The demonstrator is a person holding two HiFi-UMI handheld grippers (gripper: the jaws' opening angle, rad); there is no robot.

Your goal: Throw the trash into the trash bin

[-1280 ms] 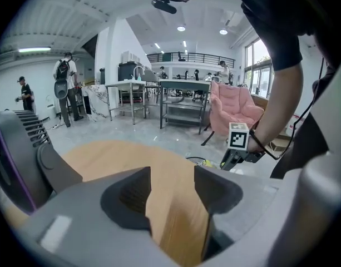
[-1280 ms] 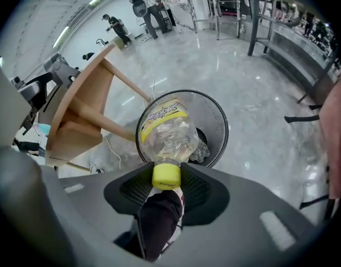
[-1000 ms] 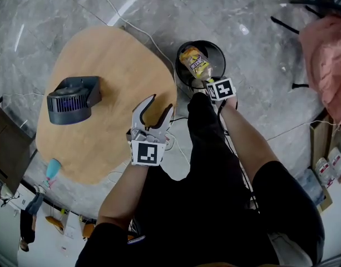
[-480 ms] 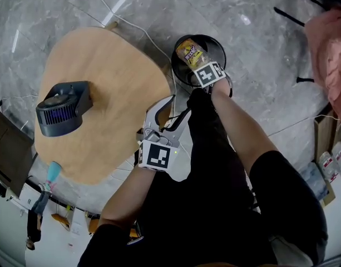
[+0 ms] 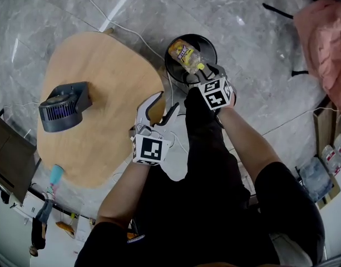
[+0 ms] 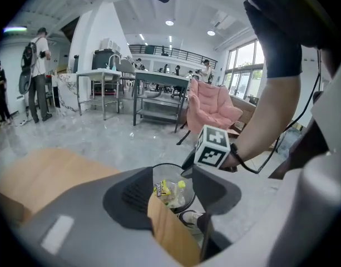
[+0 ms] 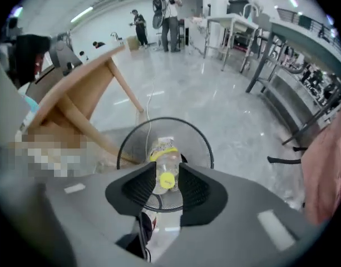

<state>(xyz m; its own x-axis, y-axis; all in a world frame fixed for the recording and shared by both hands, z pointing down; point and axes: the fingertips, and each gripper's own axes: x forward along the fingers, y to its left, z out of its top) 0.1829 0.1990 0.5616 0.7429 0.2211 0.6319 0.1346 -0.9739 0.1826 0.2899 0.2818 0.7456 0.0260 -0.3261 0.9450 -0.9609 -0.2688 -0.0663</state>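
Observation:
A black wire trash bin [image 5: 173, 71] stands on the floor beside the table. A crumpled clear plastic bottle [image 5: 184, 54] with a yellow label and cap hangs over the bin's mouth. My right gripper [image 5: 201, 71] is shut on the bottle's cap end. In the right gripper view the bottle [image 7: 166, 163] sits between the pads of that gripper [image 7: 167, 174], with the bin [image 7: 199, 143] below. My left gripper [image 5: 159, 107] is open and empty over the table's near edge. Past that gripper [image 6: 173, 174] show the bin [image 6: 159, 174] and the bottle [image 6: 169, 191].
The oval wooden table [image 5: 103, 77] carries a dark fan [image 5: 63, 105]. A white cable [image 5: 134, 32] runs across the grey marble floor. My black-trousered leg [image 5: 206, 149] reaches toward the bin. A pink chair [image 5: 326, 32] stands at the far right, cartons [image 5: 326, 166] below it.
My right gripper swung in over the bin, then drew back toward me, still gripping the bottle. The left gripper shifted slightly along the table edge and stayed open.

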